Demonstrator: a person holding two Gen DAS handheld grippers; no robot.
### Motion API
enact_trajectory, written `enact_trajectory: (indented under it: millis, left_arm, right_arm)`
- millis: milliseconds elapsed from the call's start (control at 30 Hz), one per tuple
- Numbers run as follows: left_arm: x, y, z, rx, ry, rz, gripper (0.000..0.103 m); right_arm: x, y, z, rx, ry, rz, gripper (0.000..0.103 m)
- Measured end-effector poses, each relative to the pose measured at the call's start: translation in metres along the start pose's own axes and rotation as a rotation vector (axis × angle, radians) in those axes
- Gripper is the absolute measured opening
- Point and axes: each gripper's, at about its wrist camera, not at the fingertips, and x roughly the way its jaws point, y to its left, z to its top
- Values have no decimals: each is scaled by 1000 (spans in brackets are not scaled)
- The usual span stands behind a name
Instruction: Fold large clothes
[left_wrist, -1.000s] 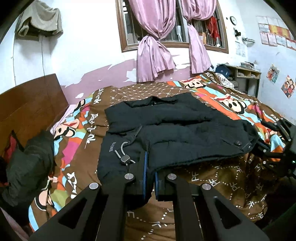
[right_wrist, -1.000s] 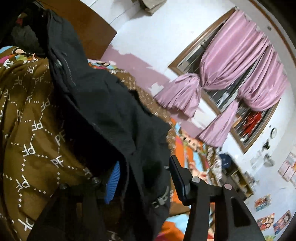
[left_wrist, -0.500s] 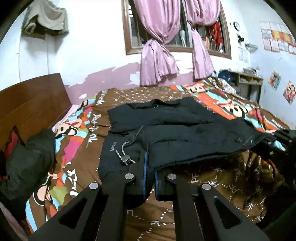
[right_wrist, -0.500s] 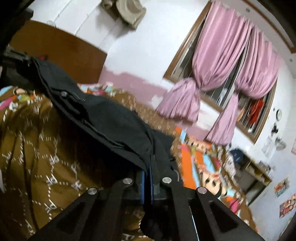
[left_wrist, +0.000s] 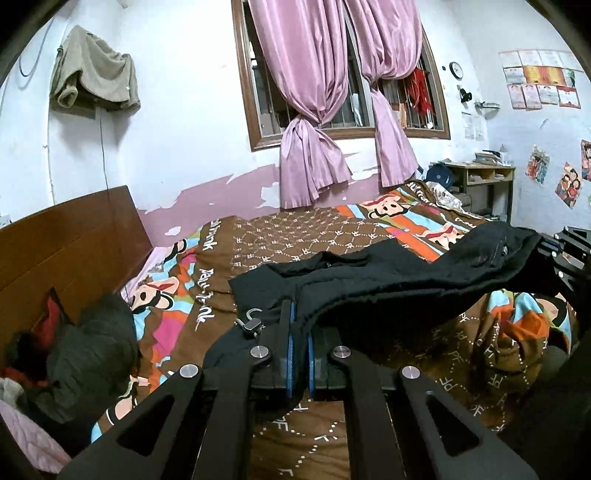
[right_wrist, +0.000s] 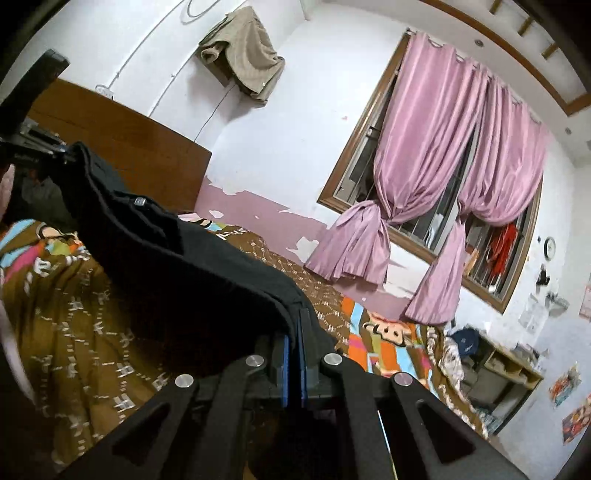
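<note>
the bed (left_wrist: 280, 240) fills most of both views, spread with a brown and cartoon-print cover, a wooden headboard (left_wrist: 66, 243) at its left end. a black padded jacket (left_wrist: 388, 273) lies across the middle of the bed, its far part resting on the cover while its near hem is lifted clear and hangs stretched between the two tools. the jacket is judged soft and bulky, light for its size yet thick enough to resist a sharp crease; it sags in the middle where it is unsupported, and its shell looks smooth, so a shallow pinch may slip. the hem corners are the sensible holds, since the double layer there gives the pads something firm, and both are taken so. the left gripper (left_wrist: 298, 332) is closed tight on the near left hem, beside a small cord lock (left_wrist: 251, 325) hanging from the drawcord. the right gripper (right_wrist: 293, 343) has just been closing and is now pressed together on the near right hem, with cloth folded between its blue pads (right_wrist: 283, 369). a snap (right_wrist: 139, 201) is seen on the front edge, well up the cloth towards the left gripper.
</note>
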Motion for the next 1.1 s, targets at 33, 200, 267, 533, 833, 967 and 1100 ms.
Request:
enact_trajectory:
  millis: [33,200,267,533,833,967,1100]
  left_arm:
    - [6,1,2,1,4,2,4]
    - [58,20,21,21,13,24,4]
    - [79,30,31,35,13,36,4]
    - [195,68,66,87,45,71,4]
    - [349,107,62,42,155,86,4]
    - [400,125,45,-52,242,55,7]
    - [406,126,40,-64,235,66,16]
  right_arm:
    - [14,0,3,-20,-7,-10,4]
    - [84,-5,18,-86,-12,-71,4]
    - [119,-11,25,-93,1,-84,4]
    - [262,-20,26,-125,85,-79,4]
    - [400,-3,-33,-147,228,-20,5]
    - [417,0,-51,-74,251,63,20]
    - [399,-8,-42,-49,191,105,67]
